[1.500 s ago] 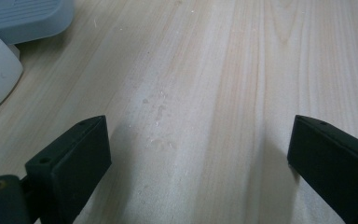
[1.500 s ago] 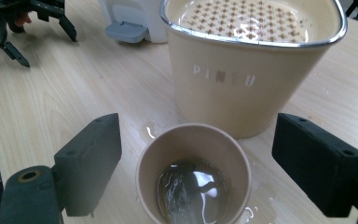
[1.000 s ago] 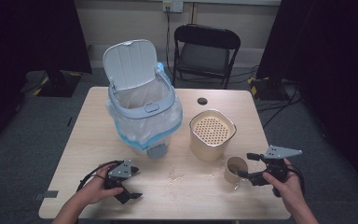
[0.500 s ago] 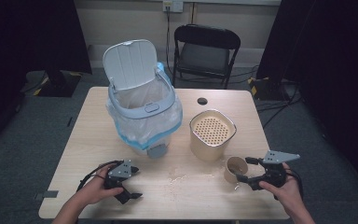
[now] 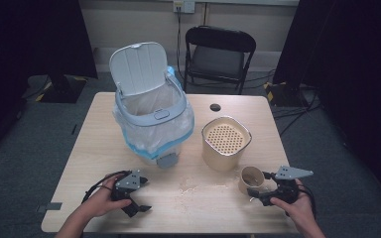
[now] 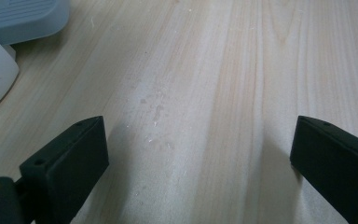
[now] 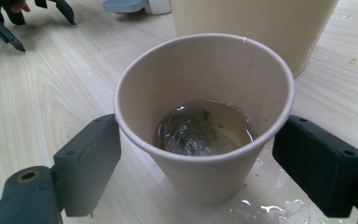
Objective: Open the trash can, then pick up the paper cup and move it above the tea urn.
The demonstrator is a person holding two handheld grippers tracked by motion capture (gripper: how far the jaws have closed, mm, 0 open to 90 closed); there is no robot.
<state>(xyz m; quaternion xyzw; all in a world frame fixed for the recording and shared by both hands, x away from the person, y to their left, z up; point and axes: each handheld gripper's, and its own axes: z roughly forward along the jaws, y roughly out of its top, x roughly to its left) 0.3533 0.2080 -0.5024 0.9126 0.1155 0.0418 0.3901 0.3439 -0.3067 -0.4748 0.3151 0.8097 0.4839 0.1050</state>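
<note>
The right gripper (image 7: 200,163) sits low on the desk (image 5: 94,148), jaws spread either side of the paper cup (image 7: 204,116), which holds a soaked tea bag (image 7: 186,133) in liquid.

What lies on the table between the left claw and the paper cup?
In the high view, the stretch between the left claw and the paper cup is bare wooden table, marked by a pale patch of spilled residue.

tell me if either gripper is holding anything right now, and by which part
Nothing is held. The right gripper has its jaws open on either side of the paper cup, not clamped. The left gripper is open over bare table.
</note>
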